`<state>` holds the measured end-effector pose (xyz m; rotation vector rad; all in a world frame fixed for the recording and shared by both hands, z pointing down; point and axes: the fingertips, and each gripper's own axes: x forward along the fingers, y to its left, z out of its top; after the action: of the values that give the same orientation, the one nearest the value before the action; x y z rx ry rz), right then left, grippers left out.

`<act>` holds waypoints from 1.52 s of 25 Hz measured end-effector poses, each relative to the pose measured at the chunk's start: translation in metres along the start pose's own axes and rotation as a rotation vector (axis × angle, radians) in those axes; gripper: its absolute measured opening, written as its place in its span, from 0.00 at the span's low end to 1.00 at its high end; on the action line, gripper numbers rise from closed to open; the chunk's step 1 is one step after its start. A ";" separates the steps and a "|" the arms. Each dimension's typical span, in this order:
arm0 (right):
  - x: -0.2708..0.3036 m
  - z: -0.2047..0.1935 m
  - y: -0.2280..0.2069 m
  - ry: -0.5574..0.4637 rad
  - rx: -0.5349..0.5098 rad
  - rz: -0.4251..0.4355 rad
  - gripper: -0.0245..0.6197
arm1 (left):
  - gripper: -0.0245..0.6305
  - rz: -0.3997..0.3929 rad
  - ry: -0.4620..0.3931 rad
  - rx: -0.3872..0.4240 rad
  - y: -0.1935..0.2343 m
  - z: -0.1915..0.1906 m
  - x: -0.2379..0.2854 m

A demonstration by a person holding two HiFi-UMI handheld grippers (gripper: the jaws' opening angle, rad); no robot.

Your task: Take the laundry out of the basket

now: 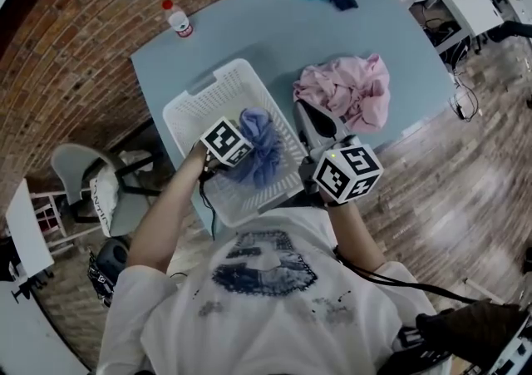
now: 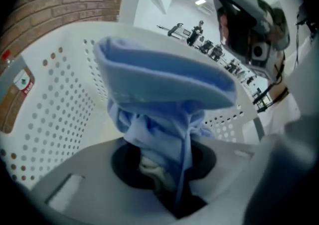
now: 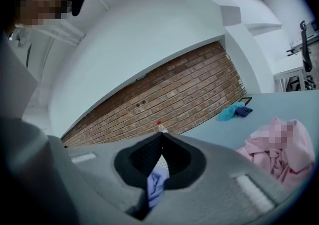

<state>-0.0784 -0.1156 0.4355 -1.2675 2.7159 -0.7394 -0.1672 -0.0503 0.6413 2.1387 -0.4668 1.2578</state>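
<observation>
Hanging bunched over the right half of the white basket (image 1: 199, 103), the blue garment (image 1: 259, 147) is pinched in the left gripper (image 2: 167, 169), whose 2 jaws are nearly together on the cloth. The basket sits at the tabletop's (image 1: 274, 24) near-left corner. The right gripper (image 3: 159, 141), jaws meeting at the tips, hovers at the basket's right edge beside a pink pile (image 1: 349, 91). 1 bottle (image 1: 178, 19) stands at the far-left corner.

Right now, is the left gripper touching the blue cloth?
Touching. The left gripper view shows the left gripper with its jaws closed on a bunch of the blue cloth, over the white basket.
</observation>
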 end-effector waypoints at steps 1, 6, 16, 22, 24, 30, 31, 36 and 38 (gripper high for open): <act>0.000 0.001 0.001 -0.002 -0.004 0.004 0.04 | 0.18 0.014 -0.026 -0.009 0.001 0.004 -0.006; -0.001 0.007 0.010 -0.004 -0.024 0.027 0.04 | 0.18 0.087 -0.129 -0.037 0.002 0.020 -0.038; 0.001 0.022 0.031 0.004 -0.067 0.093 0.04 | 0.18 0.200 -0.385 -0.181 -0.004 0.041 -0.105; 0.004 0.030 0.044 0.022 -0.095 0.185 0.04 | 0.18 0.326 -0.545 -0.280 -0.014 0.047 -0.151; 0.005 0.035 0.047 0.029 -0.108 0.224 0.04 | 0.18 0.383 -0.586 -0.311 -0.017 0.048 -0.165; 0.001 0.050 0.053 0.056 -0.152 0.333 0.04 | 0.18 0.535 -0.706 -0.430 -0.032 0.048 -0.200; -0.001 0.053 0.054 0.060 -0.161 0.353 0.04 | 0.18 0.560 -0.727 -0.451 -0.037 0.048 -0.205; -0.007 0.062 0.058 0.081 -0.196 0.431 0.04 | 0.18 0.685 -0.801 -0.524 -0.054 0.047 -0.226; -0.012 0.064 0.058 0.085 -0.209 0.455 0.04 | 0.18 0.732 -0.821 -0.553 -0.061 0.044 -0.231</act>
<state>-0.0962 -0.1003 0.3510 -0.6038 3.0440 -0.4777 -0.2153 -0.0338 0.4040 1.9369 -1.8215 0.3736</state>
